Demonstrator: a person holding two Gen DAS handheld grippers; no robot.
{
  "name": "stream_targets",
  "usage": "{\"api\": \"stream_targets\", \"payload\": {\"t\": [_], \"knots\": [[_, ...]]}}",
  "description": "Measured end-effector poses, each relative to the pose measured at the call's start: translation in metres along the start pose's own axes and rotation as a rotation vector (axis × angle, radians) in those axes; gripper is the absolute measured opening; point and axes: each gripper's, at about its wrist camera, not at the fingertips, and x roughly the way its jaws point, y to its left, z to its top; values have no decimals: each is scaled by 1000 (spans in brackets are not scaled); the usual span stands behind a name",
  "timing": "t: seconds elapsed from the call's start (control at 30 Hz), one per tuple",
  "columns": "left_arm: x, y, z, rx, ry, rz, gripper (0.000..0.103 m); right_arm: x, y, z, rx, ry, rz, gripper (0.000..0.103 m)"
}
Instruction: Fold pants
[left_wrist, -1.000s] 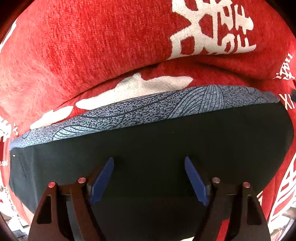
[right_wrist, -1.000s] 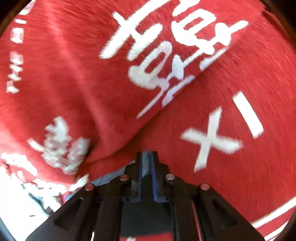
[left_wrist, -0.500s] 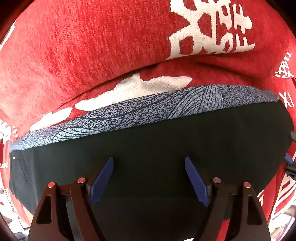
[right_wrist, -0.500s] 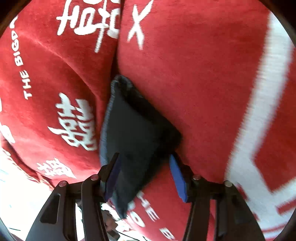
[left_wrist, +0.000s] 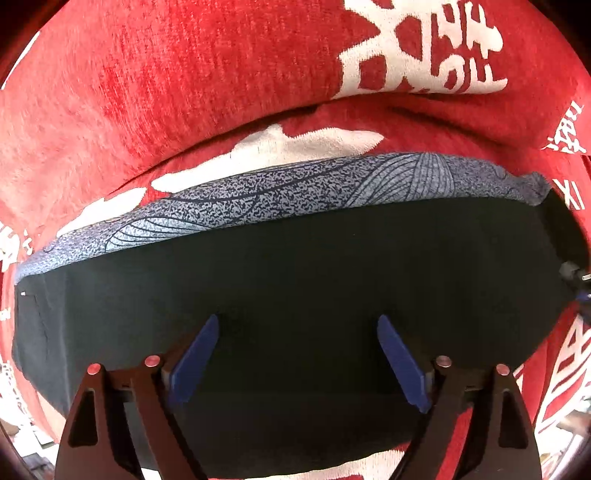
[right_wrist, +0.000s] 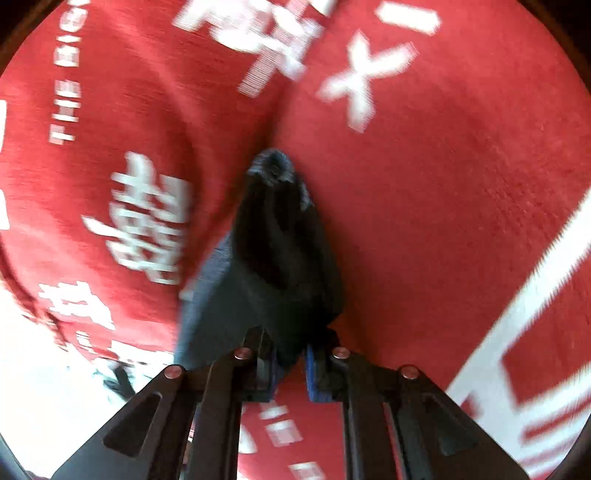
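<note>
The black pants (left_wrist: 332, 258) lie folded in a long strip on red cloth, with a grey patterned layer (left_wrist: 295, 192) showing along the far edge. My left gripper (left_wrist: 298, 321) points straight down over the middle of the strip. Its jaws are opening, and both blue pads stand apart above the cloth. In the right wrist view the end of the pants (right_wrist: 280, 251) bunches into a dark ridge. My right gripper (right_wrist: 290, 358) is closing on the near edge of that end, with cloth pinched between its pads.
A red plush cover with white characters (left_wrist: 184, 92) lies under everything. It rises into a padded back behind a crease (left_wrist: 332, 107). In the right wrist view the same red cover (right_wrist: 443, 184) fills the frame, and bright floor (right_wrist: 55, 369) shows at the lower left.
My right gripper swung over to the end of the pants, opened around it, then closed on the cloth. The left gripper stayed in place and its pads spread a little wider.
</note>
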Motion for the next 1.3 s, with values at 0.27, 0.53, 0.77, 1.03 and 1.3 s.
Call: {"api": "stream_targets", "payload": {"t": [0.27, 0.53, 0.77, 1.03, 1.3], "knots": [[-20, 71, -15, -68, 36, 69, 89, -32, -6, -21, 110, -22, -20, 41], [-36, 181, -46, -173, 42, 171, 89, -4, 70, -86, -57, 208, 177, 43], [-32, 269, -65, -149, -18, 227, 89, 138, 161, -187, -67, 461, 326, 43], [-2, 364, -93, -144, -10, 214, 92, 236, 205, -261, 23, 463, 340, 43], [2, 380, -109, -189, -79, 70, 96, 263, 228, -272, 2, 416, 263, 43]]}}
